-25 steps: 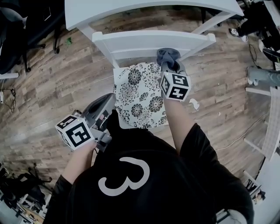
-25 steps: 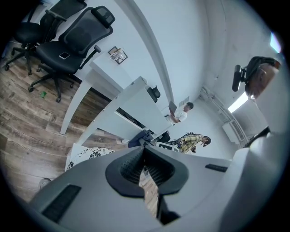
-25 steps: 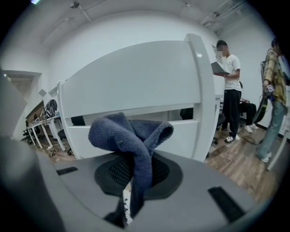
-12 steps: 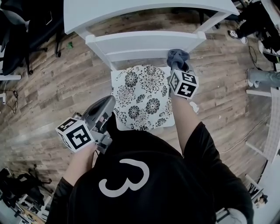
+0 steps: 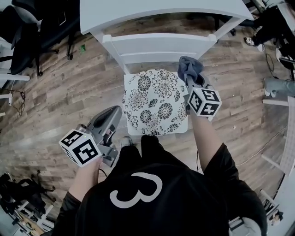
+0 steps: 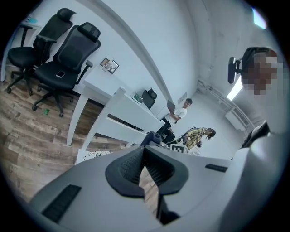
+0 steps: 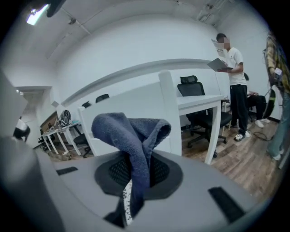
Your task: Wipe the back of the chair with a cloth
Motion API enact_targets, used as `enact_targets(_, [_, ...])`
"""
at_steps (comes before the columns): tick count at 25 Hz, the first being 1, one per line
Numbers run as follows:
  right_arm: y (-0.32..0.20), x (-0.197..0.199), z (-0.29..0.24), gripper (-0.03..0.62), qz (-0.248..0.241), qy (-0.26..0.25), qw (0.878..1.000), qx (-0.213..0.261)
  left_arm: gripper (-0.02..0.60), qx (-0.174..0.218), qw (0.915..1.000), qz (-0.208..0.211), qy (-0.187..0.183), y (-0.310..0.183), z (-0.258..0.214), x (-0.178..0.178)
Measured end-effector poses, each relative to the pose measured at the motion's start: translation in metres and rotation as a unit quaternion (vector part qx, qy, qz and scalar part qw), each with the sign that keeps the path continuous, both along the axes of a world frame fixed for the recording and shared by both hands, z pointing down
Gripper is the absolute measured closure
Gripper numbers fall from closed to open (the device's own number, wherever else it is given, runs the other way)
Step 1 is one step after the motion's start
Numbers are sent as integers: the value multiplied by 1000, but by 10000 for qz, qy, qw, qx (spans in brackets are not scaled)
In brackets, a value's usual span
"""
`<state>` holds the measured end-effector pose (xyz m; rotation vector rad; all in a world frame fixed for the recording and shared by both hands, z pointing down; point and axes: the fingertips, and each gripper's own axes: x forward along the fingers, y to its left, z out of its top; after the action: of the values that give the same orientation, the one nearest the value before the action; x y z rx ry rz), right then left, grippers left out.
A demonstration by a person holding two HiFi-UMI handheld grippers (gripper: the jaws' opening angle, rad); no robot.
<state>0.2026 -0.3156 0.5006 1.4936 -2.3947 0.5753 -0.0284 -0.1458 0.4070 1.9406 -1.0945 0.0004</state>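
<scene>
Since the earlier frame the cloth (image 5: 190,69) has come off the top rail of the chair back (image 5: 159,46) and has been drawn toward the person; it now sits at about 1 o'clock from the floral seat cushion (image 5: 154,101), just beside the right end of the back. Contact with the back cannot be confirmed. The cloth is dark blue and bunched. In the right gripper view it (image 7: 131,136) rises in a folded hump above the pads, with a strip trailing down between them. The right gripper (image 5: 190,83) has its jaws clamped on the cloth, its marker cube (image 5: 204,102) lying over the cushion's right edge. The left gripper (image 5: 107,119) is at about 8 o'clock from the cushion, well apart from the chair, and is little changed in position. In its own view the left gripper (image 6: 146,170) shows pads meeting at the tips with nothing between them, only a sliver of floor visible below. A white desk (image 5: 156,11) stands at 12 o'clock, just beyond the chair back. Wood-plank floor (image 5: 60,87) surrounds the chair. Black office chairs (image 6: 68,59) stand at 10 o'clock in the left gripper view. A standing person holding papers (image 7: 233,81) appears at 2 o'clock in the right gripper view.
</scene>
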Motion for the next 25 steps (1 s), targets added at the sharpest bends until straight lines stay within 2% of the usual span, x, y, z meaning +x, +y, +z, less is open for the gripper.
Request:
enact_targets(7, [132, -41, -96, 551, -1118, -944, 9892, 129, 568, 574, 9947, 834, -169, 39, -42, 27])
enact_targets(13, [267, -79, -172, 551, -1617, -1696, 9719, 228, 568, 1226, 9818, 1412, -321, 125, -91, 25])
enact_targets(15, [319, -95, -190, 551, -1803, -1889, 9650, 249, 568, 1324, 9787, 1537, -309, 166, -106, 18])
enact_targets(20, [426, -126, -228, 551, -2057, -2066, 9554, 476, 568, 1758, 9666, 1833, -337, 251, -143, 0])
enact_targets(25, [498, -146, -255, 551, -2144, -2135, 9518, 497, 568, 2034, 9568, 2061, -252, 317, -173, -8])
